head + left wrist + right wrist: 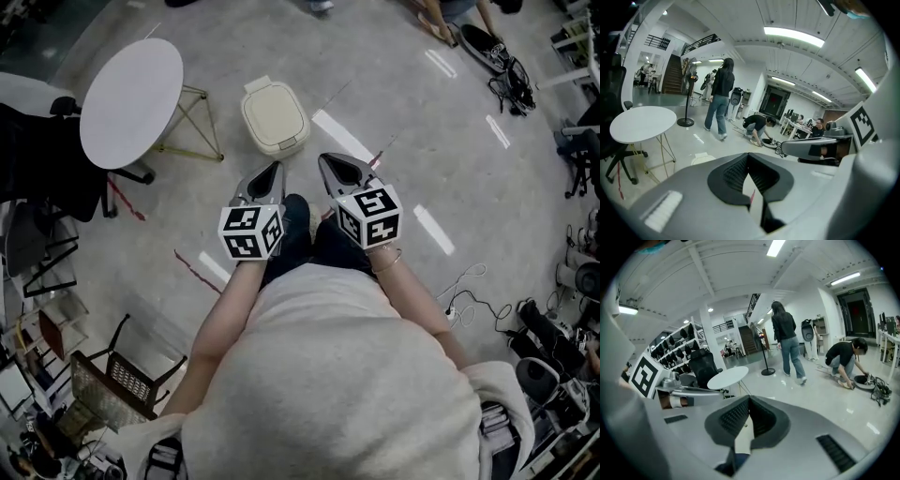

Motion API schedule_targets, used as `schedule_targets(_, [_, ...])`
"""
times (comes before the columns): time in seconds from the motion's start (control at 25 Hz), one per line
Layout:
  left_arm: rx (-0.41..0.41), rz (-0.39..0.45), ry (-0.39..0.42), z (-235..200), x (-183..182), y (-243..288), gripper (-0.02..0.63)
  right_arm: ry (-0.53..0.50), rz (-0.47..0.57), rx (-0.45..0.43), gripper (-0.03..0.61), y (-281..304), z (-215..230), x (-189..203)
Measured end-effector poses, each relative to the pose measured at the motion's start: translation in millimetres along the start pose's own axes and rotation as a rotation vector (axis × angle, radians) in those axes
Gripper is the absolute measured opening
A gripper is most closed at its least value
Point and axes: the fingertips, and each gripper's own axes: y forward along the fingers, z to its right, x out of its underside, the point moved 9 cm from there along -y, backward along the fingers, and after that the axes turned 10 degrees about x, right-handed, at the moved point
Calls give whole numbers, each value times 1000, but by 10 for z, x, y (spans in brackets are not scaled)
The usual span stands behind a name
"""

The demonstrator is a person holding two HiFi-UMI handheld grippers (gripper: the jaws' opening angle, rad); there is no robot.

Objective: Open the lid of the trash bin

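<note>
A cream trash bin stands on the grey floor ahead of me with its lid down flat. Both grippers are held at waist height, short of the bin and above the floor. My left gripper points toward the bin's near left side, its jaws together with nothing between them. My right gripper sits just to the bin's near right, jaws likewise together and empty. The left gripper view shows the top of the bin just over the shut jaws of that gripper. In the right gripper view the right gripper hides the bin.
A round white table on thin metal legs stands left of the bin, with a black office chair beside it. Red tape marks cross the floor. Cables and gear lie at the right. A standing person and a crouching person are farther off.
</note>
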Motion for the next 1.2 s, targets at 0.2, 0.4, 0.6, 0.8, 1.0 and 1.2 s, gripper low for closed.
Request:
schedule_targets(0.2, [-5,-19,-18,-135,-18,69,9,7,-18,-4,8,156,3,-32])
schedule_targets(0.4, [31,-46,-15,-264,-5,138,9,29,-41,0,8,316,-16,-40])
schedule_targets(0.6, [49,-93,-19,-438,-40,202,9,29,-62,30,8,481,-32,-72])
schedule_targets(0.8, [79,-109,-33,-569,-42,370,9,24,-95,41,7,671,14,-46])
schedule_targets(1.0, [107,-161,-8,-732,78,586,9,47,-132,48,7,923,88,94])
schedule_targets(1.2, [123,-225,-2,-998,266,828,9,59,-172,61,8,1184,161,252])
